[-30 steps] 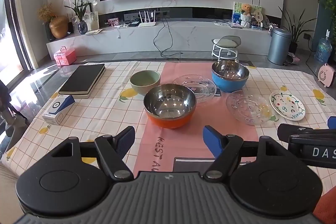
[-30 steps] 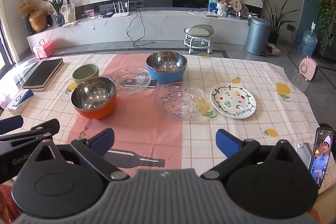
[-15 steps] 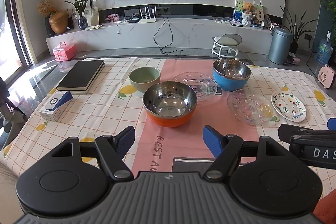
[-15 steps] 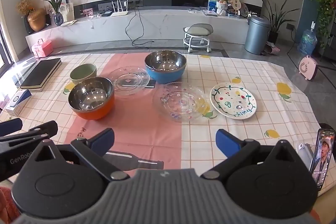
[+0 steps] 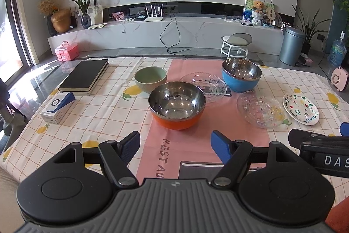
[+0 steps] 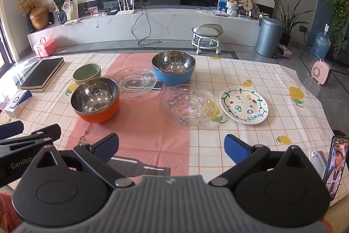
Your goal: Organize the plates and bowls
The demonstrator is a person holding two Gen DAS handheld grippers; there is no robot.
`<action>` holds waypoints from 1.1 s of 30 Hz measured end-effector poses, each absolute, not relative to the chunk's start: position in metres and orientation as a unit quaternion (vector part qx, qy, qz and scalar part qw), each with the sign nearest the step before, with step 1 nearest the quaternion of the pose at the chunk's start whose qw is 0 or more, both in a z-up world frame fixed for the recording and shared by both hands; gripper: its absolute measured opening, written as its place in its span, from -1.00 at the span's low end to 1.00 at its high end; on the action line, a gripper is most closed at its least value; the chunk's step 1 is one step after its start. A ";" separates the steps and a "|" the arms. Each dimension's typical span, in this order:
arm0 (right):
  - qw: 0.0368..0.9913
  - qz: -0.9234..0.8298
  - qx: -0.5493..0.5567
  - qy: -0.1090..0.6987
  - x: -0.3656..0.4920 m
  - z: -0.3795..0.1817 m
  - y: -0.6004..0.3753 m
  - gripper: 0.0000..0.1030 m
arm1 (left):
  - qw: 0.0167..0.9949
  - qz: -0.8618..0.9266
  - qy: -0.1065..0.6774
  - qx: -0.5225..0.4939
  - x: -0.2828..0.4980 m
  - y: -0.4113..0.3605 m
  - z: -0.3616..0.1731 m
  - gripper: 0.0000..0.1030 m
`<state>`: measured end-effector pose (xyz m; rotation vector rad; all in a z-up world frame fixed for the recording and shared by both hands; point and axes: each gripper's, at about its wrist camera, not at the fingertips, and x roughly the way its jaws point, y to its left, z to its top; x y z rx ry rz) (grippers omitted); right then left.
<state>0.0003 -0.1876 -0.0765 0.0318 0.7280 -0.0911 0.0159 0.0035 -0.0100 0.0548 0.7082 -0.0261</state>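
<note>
An orange steel-lined bowl (image 5: 177, 105) (image 6: 95, 99) stands nearest, with a green bowl (image 5: 150, 79) (image 6: 86, 74) behind it. A blue steel-lined bowl (image 5: 241, 74) (image 6: 173, 70) stands further back. Two clear glass plates lie flat, one far (image 5: 204, 85) (image 6: 137, 81) and one near (image 5: 260, 109) (image 6: 188, 106). A white painted plate (image 5: 301, 108) (image 6: 243, 104) lies right. My left gripper (image 5: 175, 145) is open and empty before the orange bowl. My right gripper (image 6: 171, 146) is open and empty before the near glass plate.
A black book (image 5: 84, 76) and a small blue-white box (image 5: 57, 106) lie on the left of the checked tablecloth (image 5: 100, 108). A phone (image 6: 333, 164) stands at the near right table edge. The far table edge faces the floor and TV wall.
Both grippers have lifted and drawn back slightly, so the dishes sit a little lower in view. Nothing on the table has moved.
</note>
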 end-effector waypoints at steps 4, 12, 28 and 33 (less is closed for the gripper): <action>0.933 -0.046 0.015 0.358 -0.001 -0.078 -0.188 0.95 | 0.937 -0.010 0.347 0.023 0.014 0.005 -0.011 0.69; 0.931 -0.049 0.017 0.361 -0.002 -0.080 -0.189 0.95 | 0.938 -0.009 0.346 0.021 0.012 0.006 -0.010 0.69; 0.932 -0.048 0.016 0.360 -0.004 -0.082 -0.187 0.95 | 0.937 -0.011 0.348 0.021 0.011 0.006 -0.009 0.69; 0.931 -0.048 0.016 0.360 -0.004 -0.083 -0.187 0.95 | 0.938 -0.010 0.347 0.022 0.012 0.005 -0.009 0.69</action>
